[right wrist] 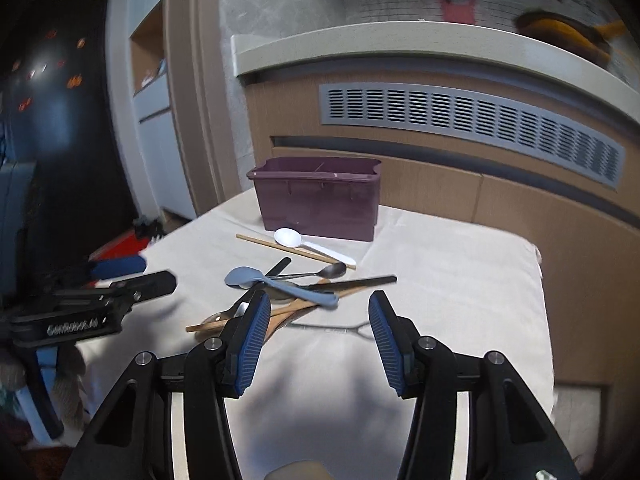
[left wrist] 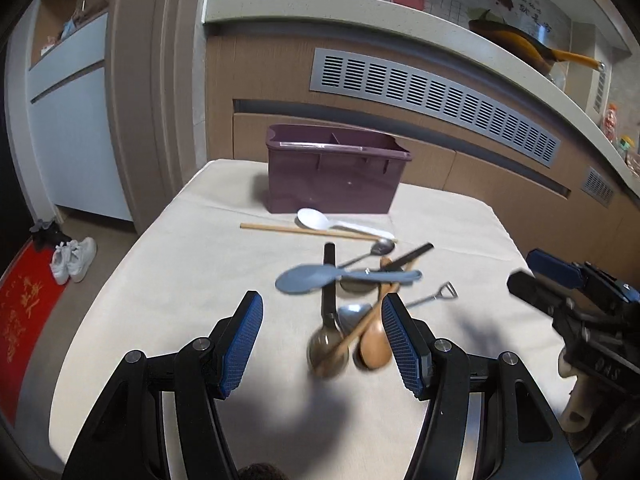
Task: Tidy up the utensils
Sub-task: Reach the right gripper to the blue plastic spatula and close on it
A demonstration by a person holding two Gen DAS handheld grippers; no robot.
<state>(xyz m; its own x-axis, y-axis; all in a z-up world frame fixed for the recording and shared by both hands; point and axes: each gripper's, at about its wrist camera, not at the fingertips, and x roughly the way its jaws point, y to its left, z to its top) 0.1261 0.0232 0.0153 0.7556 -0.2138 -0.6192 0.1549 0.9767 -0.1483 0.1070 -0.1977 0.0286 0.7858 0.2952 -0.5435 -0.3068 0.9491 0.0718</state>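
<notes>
A purple divided caddy (left wrist: 332, 168) (right wrist: 320, 204) stands at the table's far side. In front of it lie a white spoon (left wrist: 320, 218) (right wrist: 288, 237) and a chopstick (left wrist: 312, 231) (right wrist: 292, 250). Nearer is a tangled pile: a blue spoon (left wrist: 308, 278) (right wrist: 244, 277), a metal spoon (left wrist: 380, 246) (right wrist: 336, 269), a wooden spoon (left wrist: 374, 344) (right wrist: 296, 308), a dark ladle (left wrist: 328, 352) and a shovel-handled spoon (left wrist: 440, 294) (right wrist: 340, 328). My left gripper (left wrist: 320, 304) (right wrist: 136, 276) hangs open above the pile's near end. My right gripper (right wrist: 320, 300) (left wrist: 536, 276) is open over the pile's right side, holding nothing.
The utensils lie on a cream cloth-covered table (left wrist: 168, 292) (right wrist: 460, 280). Behind it runs a wooden counter front with a grey vent (left wrist: 432, 96). On the floor to the left are white shoes (left wrist: 74, 260) and a red mat (left wrist: 24, 320).
</notes>
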